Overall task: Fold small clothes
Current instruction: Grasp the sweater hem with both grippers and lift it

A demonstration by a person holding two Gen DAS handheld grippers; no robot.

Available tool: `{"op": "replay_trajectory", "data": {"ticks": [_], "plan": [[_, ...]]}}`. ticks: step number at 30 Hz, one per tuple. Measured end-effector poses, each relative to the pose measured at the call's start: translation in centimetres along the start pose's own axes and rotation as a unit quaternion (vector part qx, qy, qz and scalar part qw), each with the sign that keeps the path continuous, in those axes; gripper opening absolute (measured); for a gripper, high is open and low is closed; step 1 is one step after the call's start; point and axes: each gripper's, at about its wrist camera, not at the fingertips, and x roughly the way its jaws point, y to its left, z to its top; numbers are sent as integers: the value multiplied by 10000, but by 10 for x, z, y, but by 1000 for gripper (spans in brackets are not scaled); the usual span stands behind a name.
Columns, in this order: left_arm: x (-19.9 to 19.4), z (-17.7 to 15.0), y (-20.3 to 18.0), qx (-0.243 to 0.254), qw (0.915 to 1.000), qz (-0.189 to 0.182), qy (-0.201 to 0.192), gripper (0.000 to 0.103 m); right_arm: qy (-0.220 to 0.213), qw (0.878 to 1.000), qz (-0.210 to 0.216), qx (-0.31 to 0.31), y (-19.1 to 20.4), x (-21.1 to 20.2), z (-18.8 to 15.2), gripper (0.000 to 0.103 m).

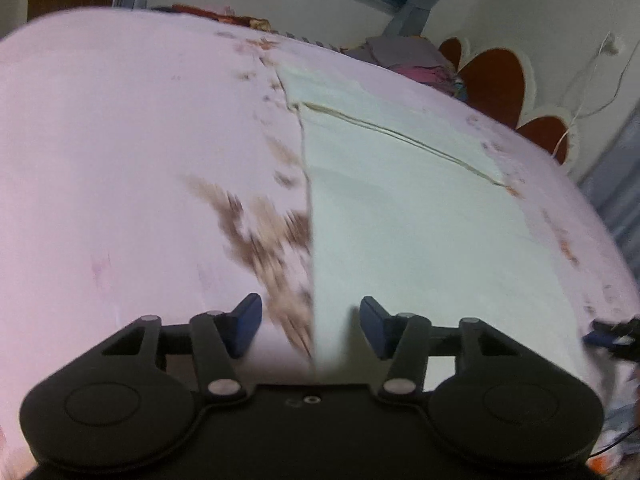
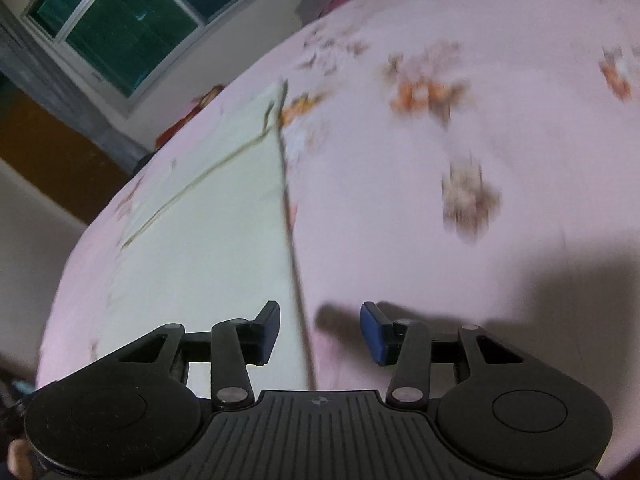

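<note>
A pale mint-white garment (image 1: pixel 404 216) lies flat on a pink floral bedsheet (image 1: pixel 120 152), with a folded edge running across its far part. My left gripper (image 1: pixel 310 322) is open and empty, its jaws straddling the garment's left edge near the near corner. In the right wrist view the same garment (image 2: pixel 200 240) lies left of centre on the sheet (image 2: pixel 440 240). My right gripper (image 2: pixel 320 330) is open and empty, its jaws straddling the garment's right edge. Both views are motion-blurred.
A window (image 2: pixel 120 28) and curtain are behind the bed. A pile of coloured clothes (image 1: pixel 412 60) lies at the far side of the bed by a red scalloped headboard (image 1: pixel 496 80). The other gripper's blue tip (image 1: pixel 608 336) shows at the right edge.
</note>
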Motion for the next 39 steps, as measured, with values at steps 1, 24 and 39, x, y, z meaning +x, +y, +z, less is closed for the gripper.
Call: {"op": "replay_trajectory", "data": {"ticks": [1,24,39], "plan": [[-5,-7,1,-143,9999,-92,26,51,48,10000,73,20,0,-3,-10,46],[-12,-64,9,-1581,9797,-1221,192,28,507,9909,1120,551,-11,-8,-62,17],[0,-56,10,-1685,9770,-1303,31,48,420,9887,1197,795,-34,8,-38,19]]}}
